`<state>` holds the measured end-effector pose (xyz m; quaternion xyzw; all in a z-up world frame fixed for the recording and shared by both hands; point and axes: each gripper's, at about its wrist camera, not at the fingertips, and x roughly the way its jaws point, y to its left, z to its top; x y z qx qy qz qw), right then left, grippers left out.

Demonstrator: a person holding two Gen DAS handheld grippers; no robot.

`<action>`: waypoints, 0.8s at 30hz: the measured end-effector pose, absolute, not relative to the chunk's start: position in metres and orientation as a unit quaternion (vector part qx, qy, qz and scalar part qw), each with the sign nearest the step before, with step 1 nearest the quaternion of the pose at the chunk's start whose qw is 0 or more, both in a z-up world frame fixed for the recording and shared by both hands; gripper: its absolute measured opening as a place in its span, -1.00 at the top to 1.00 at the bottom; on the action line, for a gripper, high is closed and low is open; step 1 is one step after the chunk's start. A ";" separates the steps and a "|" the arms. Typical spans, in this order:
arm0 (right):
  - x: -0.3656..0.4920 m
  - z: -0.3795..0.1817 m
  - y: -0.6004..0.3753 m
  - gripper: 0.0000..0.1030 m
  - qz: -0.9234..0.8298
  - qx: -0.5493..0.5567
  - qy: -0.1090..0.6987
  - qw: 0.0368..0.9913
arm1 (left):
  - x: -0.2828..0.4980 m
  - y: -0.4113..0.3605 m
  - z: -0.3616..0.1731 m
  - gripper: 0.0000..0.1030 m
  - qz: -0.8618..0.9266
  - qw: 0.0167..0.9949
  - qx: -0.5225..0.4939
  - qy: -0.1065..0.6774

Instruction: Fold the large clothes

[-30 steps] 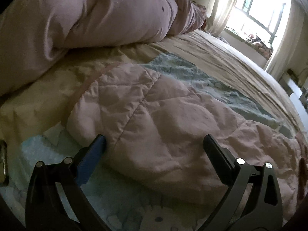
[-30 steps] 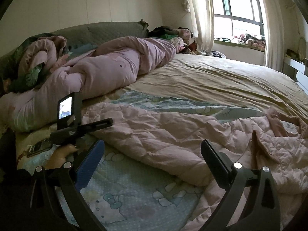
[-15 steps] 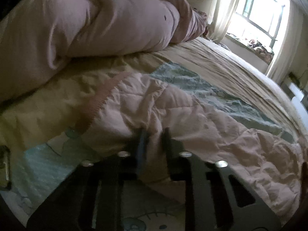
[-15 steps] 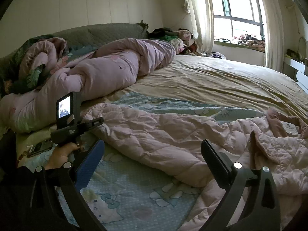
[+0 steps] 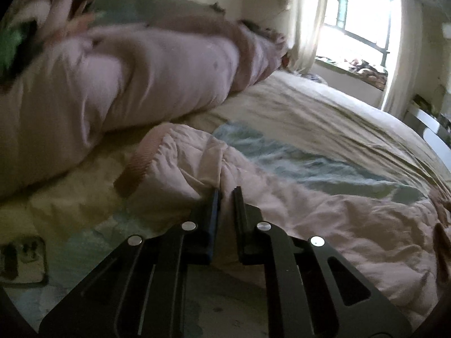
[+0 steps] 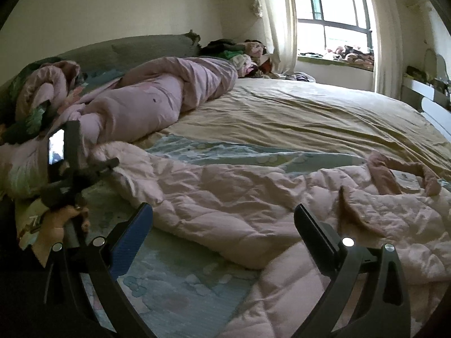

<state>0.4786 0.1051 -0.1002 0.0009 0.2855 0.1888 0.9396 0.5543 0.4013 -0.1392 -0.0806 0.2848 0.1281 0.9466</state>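
Clearly, your fold has only begun. From the left wrist view, your left hand-held gripper [image 5: 226,194] is pinching a bunched edge of the pink quilted garment [image 5: 324,211] near its ribbed cuff [image 5: 139,166], toward the bed's [image 5: 324,118] near-left corner; a second ago its jaws stood spread over flat fabric, and since then the pinched edge has come up off the cartoon-print sheet [image 5: 84,242]. From the right wrist view, your right hand-held gripper [image 6: 222,219] is spread and empty, hovering just above the garment's [image 6: 239,194] middle, which has crept nearer than before. The garment lies crumpled along the bed's near edge, nothing folded over yet; the purple duvet [image 6: 146,104] stays rolled behind.
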 end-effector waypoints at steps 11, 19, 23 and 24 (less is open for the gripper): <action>0.477 -0.087 0.010 -0.92 0.127 0.033 0.284 0.950 | 0.544 0.250 -0.092 1.00 0.028 0.965 -0.019 0.260; 0.476 -0.094 -0.090 -0.92 0.063 0.060 0.289 0.953 | 0.538 0.117 -0.103 1.00 -0.063 0.961 0.026 0.269; 0.476 -0.100 -0.131 -0.92 0.042 0.079 0.292 0.952 | 0.539 0.070 -0.114 1.00 -0.084 0.957 0.040 0.276; 0.477 -0.101 -0.137 -0.92 0.039 0.080 0.293 0.952 | 0.541 0.064 -0.117 1.00 -0.088 0.955 0.038 0.279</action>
